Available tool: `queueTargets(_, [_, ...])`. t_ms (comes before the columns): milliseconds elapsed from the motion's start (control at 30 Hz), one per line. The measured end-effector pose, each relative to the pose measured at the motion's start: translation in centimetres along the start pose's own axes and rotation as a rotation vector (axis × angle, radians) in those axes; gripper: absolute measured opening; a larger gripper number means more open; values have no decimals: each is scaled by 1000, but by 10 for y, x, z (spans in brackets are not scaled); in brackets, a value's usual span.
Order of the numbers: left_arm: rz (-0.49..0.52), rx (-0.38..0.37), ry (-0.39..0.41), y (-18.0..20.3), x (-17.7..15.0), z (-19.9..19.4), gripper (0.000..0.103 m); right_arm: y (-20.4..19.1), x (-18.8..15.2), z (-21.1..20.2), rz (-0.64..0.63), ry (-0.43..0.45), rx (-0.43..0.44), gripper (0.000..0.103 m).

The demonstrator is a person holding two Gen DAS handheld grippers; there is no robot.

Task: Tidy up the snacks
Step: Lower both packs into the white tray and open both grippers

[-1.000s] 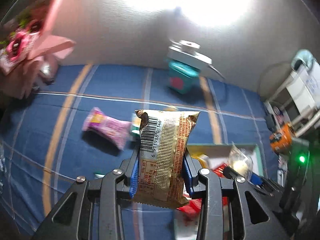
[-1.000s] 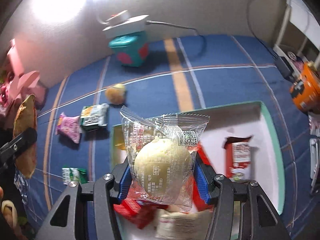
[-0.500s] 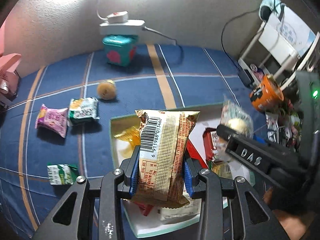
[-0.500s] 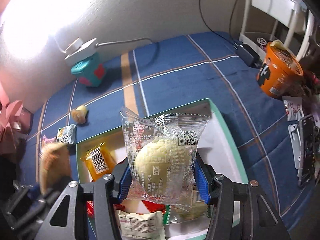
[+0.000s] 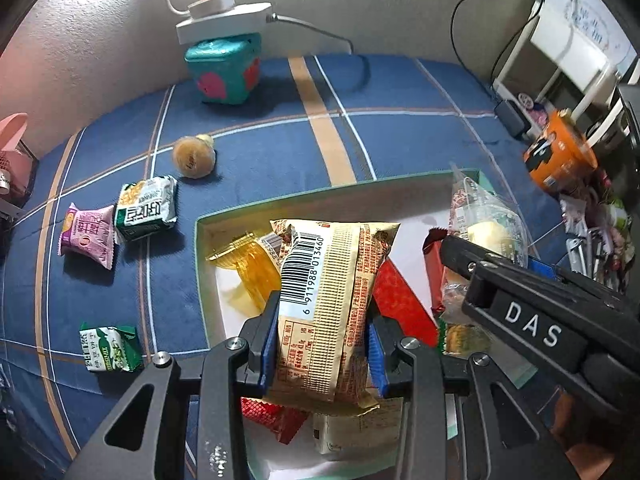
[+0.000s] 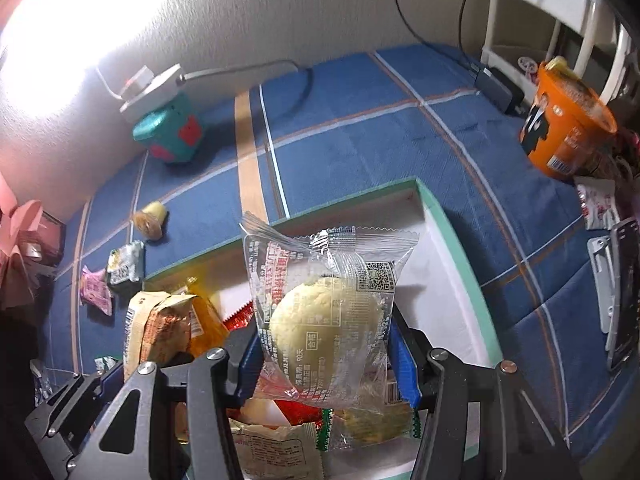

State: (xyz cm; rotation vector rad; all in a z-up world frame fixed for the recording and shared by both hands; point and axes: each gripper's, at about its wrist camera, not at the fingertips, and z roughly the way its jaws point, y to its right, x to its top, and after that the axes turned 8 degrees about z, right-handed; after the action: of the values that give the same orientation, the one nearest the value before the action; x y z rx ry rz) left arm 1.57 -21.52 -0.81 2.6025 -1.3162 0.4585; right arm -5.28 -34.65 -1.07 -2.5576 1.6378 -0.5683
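- My left gripper [image 5: 322,344] squeezes a tan crinkly snack packet with a barcode [image 5: 332,304].
- My right gripper [image 6: 326,360] squeezes a clear bag with a round yellow bun [image 6: 326,316].
- Both hang over the green-edged white box [image 5: 202,264], I think.
- Next: lower, let go inside.

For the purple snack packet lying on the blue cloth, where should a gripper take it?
Grip the purple packet across its plump middle, coming straight down from above. It lies flat; its crimped ends are thin, and the green-and-white packet crowds one end.
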Motion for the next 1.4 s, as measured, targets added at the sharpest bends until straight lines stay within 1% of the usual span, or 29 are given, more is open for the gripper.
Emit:
queueTargets(200, [26, -12, -12, 9, -1, 5, 40, 1, -2, 11, 1, -30, -4, 58])
queueTargets(267, [32, -10, -5, 11, -1, 2, 52, 1, -3, 11, -1, -32, -5, 59])
queueTargets(300, [32, -12, -2, 11, -1, 1, 63, 1, -2, 10, -2, -30, -7, 61])
queueTargets(333, [32, -12, 6, 10, -1, -2, 65, 0, -1, 10, -4, -29, -6, 64])
queueTargets(400, [36, -7, 15, 10, -1, -7, 65, 0, -1, 8, 0, -23, 8, 70])
queueTargets(500, [21, -4, 24, 4, 0, -15, 66, -1, -1, 3, -6, -10, 0, 70])
queueTargets(600, [-14, 9, 31, -7, 2, -21, 66, -2, 0, -1, -6, -1, 1, 71])
queueTargets(667, [-41, 15, 39, -15, 3, -25, 69, -3, 0, -4, -8, 7, -2, 74])
queueTargets(733, [-68, 30, 43, -24, 2, -29, 73, -3, 1, -7, -15, 13, -3, 79])
queueTargets(833, [-109, 60, 53, -40, 1, -33, 74, -6, 2, -11, -20, 24, 7, 79])
queueTargets(933, [-164, 79, 55, -57, -2, -35, 74, -10, 1, -15, -38, 36, -6, 79])
queueTargets(1100, [-238, 136, 58, -85, -6, -37, 74, -18, -3, -17, -61, 42, -8, 79])
queueTargets(1267, [-280, 149, 59, -100, -9, -39, 74, -26, -8, -16, -86, 39, -8, 79])
queueTargets(1400, [-295, 155, 57, -105, -11, -40, 74, -31, -10, -15, -102, 36, -7, 79])
